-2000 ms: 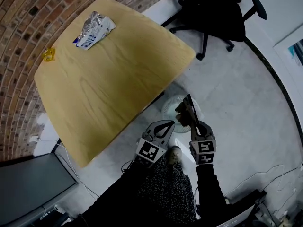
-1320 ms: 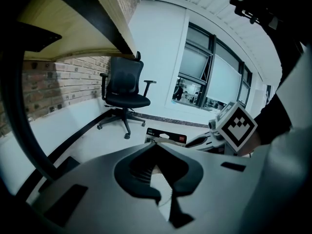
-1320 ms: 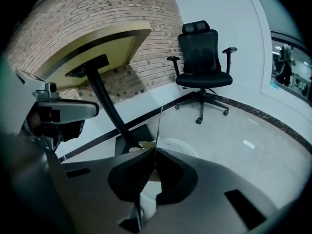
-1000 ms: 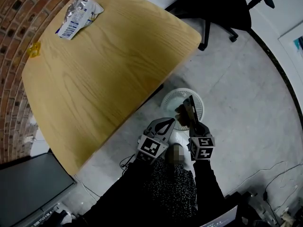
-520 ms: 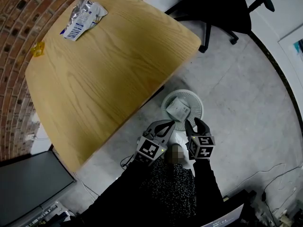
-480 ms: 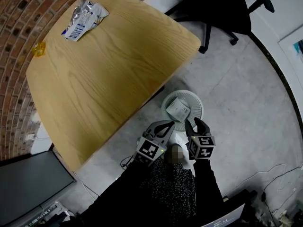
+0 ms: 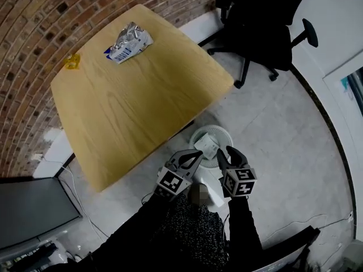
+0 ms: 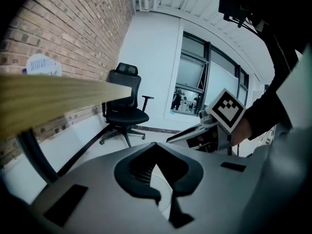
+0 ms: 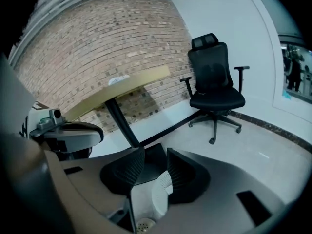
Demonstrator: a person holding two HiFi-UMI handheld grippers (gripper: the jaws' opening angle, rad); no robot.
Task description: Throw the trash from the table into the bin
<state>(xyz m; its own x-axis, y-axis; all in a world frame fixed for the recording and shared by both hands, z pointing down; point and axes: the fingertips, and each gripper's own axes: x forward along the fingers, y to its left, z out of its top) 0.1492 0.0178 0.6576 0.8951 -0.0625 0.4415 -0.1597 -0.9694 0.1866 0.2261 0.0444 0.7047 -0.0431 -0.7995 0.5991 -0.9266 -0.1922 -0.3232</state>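
A crumpled silver snack bag [image 7: 129,41] lies at the far side of the wooden table [image 7: 142,106], with a small yellow scrap [image 7: 72,62] near the far left edge. On the floor by the table stands the round white bin [image 7: 220,136] with a white packet [image 7: 205,147] in it. Both grippers hang above the bin's near side. My left gripper [image 7: 199,152] [image 8: 155,147] is shut and holds nothing. My right gripper [image 7: 224,153] [image 9: 156,155] is open; its jaws have just been opening and nothing is between them.
A black office chair [image 7: 261,21] stands on the grey floor beyond the table's right corner. A brick wall [image 7: 34,33] runs behind the table. A dark flat panel [image 7: 34,211] sits at the lower left. The table's black leg [image 9: 122,123] stands left of the bin.
The right gripper, shut on a piece of trash over the bin a second ago, has opened; the white packet now lies in the bin. Both grippers have risen.
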